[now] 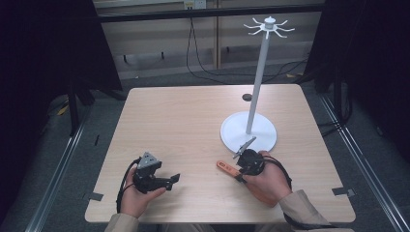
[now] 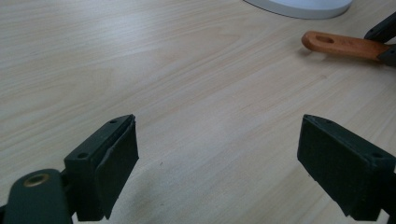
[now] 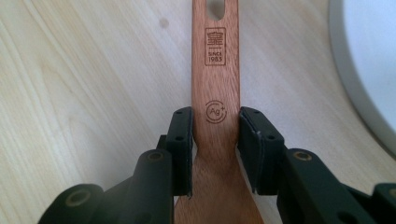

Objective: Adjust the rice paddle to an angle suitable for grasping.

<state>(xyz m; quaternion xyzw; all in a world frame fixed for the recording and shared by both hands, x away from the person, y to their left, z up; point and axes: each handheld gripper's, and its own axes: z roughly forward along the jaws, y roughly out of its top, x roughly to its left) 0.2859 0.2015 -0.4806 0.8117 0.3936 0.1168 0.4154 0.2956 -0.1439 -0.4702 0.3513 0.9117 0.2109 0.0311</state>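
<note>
1. Two black grippers sit low in the high view: the left gripper (image 1: pixel 171 180) gapes wide, the right gripper (image 1: pixel 239 172) clamps a reddish-brown flat wooden spatula handle (image 1: pixel 225 166) beside the white round-based hook stand (image 1: pixel 248 130).
2. Left gripper view: jaws apart over the pale wooden table (image 2: pixel 187 93); handle (image 2: pixel 343 44) upper right.
3. Right gripper view: pads (image 3: pixel 182 140) squeeze the handle (image 3: pixel 215 93) at centre.

High view above the table (image 1: pixel 193 125), gripper views low, close — sharing wooden handle (image 2: pixel 343 45).

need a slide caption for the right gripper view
Right tool shut on the flat reddish-brown wooden utensil handle over the light wood table, beside the round white stand base.
</note>
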